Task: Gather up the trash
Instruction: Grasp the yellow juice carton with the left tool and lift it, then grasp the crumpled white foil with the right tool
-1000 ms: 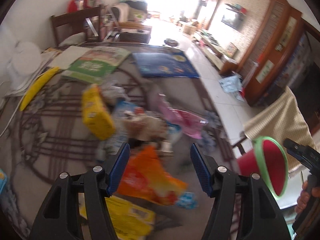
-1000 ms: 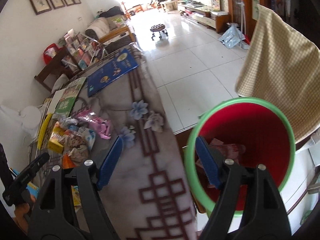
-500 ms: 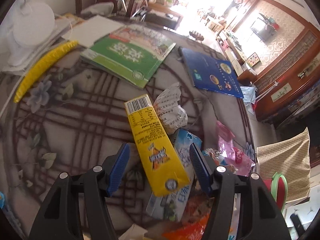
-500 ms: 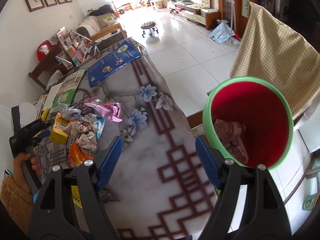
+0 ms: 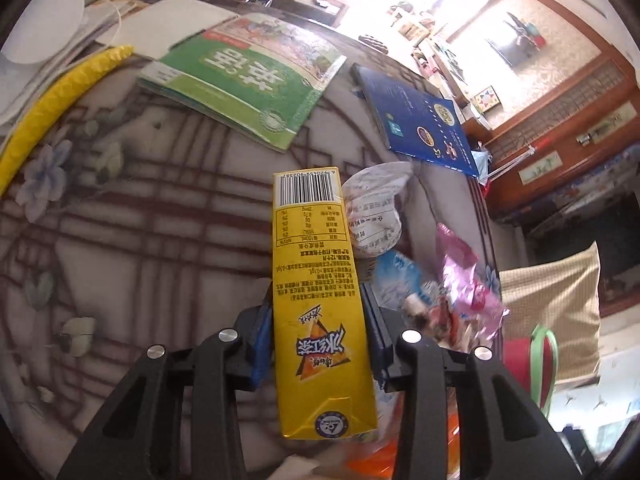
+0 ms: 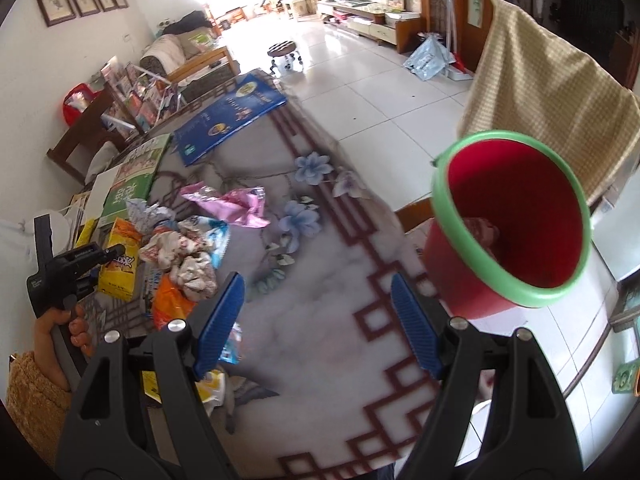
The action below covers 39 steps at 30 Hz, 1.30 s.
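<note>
Between the closing left tongs [image 5: 319, 328] lies the yellow carton [image 5: 316, 304], lengthwise, pads at its sides; right tongs [image 6: 316, 316] spread, empty.

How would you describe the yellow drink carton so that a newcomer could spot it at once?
On the patterned tablecloth, find the trash heap before the green book. The yellow drink carton lies at its edge, beside a crumpled white wrapper: the only rigid box, barcode on top.

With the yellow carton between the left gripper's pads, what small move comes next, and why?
Probably finish closing, then lift: the left gripper is closing around the yellow drink carton, which lies on the tablecloth, while the red bin waits off the table's edge.
</note>
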Each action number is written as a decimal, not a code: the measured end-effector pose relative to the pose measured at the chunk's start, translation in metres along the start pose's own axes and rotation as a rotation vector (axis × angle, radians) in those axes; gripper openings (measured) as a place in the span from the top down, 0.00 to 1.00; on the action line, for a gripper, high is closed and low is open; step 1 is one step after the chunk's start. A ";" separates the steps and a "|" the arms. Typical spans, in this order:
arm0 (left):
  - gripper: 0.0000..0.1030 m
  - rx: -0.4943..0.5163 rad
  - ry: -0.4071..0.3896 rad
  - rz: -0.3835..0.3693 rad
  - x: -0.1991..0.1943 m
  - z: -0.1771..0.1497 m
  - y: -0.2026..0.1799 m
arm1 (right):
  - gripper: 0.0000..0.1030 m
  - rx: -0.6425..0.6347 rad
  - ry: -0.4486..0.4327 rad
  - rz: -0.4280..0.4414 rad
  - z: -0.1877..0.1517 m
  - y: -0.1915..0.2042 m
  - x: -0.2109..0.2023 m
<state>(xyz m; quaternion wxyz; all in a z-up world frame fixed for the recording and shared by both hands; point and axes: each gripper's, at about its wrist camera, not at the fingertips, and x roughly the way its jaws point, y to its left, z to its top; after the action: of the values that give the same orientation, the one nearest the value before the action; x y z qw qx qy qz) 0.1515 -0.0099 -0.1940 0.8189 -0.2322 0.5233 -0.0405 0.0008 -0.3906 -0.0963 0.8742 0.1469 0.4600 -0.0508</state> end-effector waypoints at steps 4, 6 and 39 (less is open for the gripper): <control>0.65 0.050 -0.015 0.057 -0.021 -0.013 0.025 | 0.28 -0.058 0.024 0.051 0.002 0.040 0.018; 0.65 0.080 -0.016 0.099 -0.031 -0.020 0.041 | 0.28 -0.093 0.041 0.078 0.003 0.061 0.027; 0.65 0.045 -0.026 0.160 -0.043 -0.030 0.107 | 0.25 -0.407 0.288 0.224 0.049 0.291 0.217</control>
<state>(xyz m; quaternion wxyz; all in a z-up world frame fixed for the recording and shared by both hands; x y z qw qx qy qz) 0.0871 0.0880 -0.2132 0.8312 -0.1718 0.5285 0.0165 0.2285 -0.1184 -0.1869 0.8116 0.0240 0.5611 0.1610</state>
